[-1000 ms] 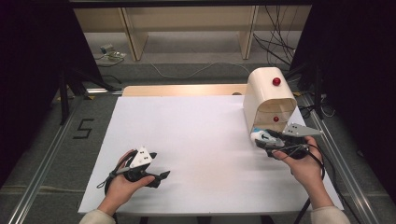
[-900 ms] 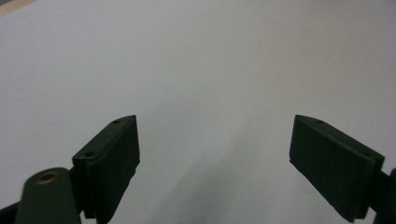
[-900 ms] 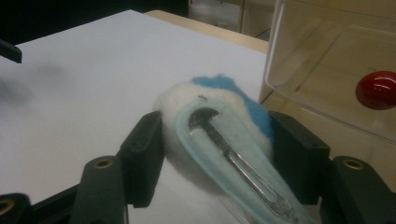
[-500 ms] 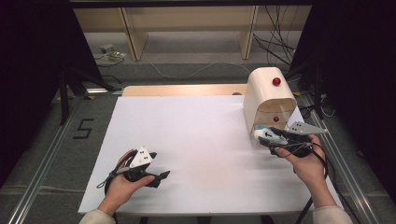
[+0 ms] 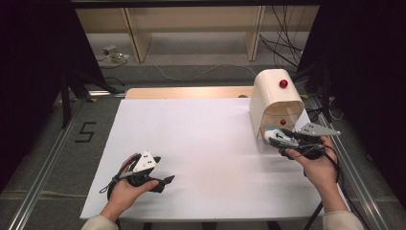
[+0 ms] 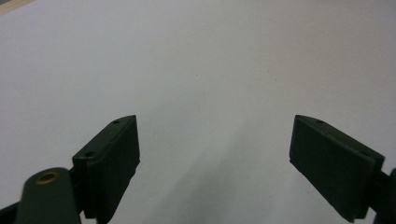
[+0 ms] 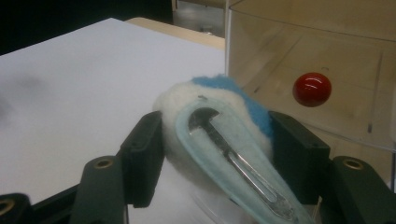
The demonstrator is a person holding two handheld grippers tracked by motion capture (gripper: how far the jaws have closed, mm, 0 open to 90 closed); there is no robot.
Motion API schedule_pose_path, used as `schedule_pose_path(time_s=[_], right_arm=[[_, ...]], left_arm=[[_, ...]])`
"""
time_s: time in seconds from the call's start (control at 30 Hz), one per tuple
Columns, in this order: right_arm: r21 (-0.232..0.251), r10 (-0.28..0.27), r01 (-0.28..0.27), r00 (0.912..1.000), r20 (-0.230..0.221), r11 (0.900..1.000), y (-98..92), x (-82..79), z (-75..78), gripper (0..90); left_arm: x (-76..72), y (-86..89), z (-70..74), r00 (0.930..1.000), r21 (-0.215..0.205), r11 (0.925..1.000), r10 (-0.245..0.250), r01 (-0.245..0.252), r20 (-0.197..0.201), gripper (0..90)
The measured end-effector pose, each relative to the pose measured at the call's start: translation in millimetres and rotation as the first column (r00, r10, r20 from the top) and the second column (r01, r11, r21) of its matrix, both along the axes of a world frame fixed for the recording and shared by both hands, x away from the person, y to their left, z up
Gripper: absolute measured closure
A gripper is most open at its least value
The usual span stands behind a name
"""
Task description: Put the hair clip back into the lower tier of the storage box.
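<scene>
The fluffy hair clip, clenched in the right claw at the mouth of the cream box, should be carried in level, while the left claw is kept released, well apart from the box.

Both grippers: black bodies, black cables trailing. Left gripper carries a white three-cornered top plate with small dark dots; right gripper a grey one. Jaw pads are flat dark-green blocks with small holes, on arms with brass-ringed screw holes. Person's sleeves are cream/off-white at both wrists.
</scene>
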State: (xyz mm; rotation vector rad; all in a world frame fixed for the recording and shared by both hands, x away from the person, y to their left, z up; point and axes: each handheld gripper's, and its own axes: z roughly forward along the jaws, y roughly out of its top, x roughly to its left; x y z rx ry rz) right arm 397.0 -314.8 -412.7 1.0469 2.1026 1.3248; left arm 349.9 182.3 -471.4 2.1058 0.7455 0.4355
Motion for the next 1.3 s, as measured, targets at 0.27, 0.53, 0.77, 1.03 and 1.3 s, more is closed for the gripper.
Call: schedule_pose_path(time_s=[0.27,0.53,0.77,1.03,1.3], right_arm=[[0.001,-0.026,0.026,0.9997,-0.006,1.0,-3.4,2.7,-0.9,40.0],[0.007,-0.058,0.058,0.9982,-0.017,0.998,-6.5,5.0,-1.7,40.0],[0.002,-0.078,0.079,0.9965,-0.029,0.997,-8.6,7.7,-3.4,40.0],[-0.015,-0.103,0.102,0.9934,-0.052,0.995,-9.6,10.3,-6.0,40.0],[-0.017,-0.116,0.115,0.9912,-0.064,0.993,-10.5,12.4,-7.6,39.9]], left_arm=[[0.0,-0.1,0.2,1.0,0.0,1.0,-0.001,0.001,0.0,16.2],[0.0,-0.1,0.2,1.0,0.002,1.0,-0.002,0.002,-0.001,16.2],[0.1,-0.2,0.2,1.0,0.002,1.0,-0.001,0.001,0.001,16.2],[0.0,-0.3,0.2,1.0,0.002,1.0,-0.002,0.002,0.001,16.2],[0.1,-0.4,0.1,1.0,0.005,1.0,-0.005,0.005,-0.001,16.2]])
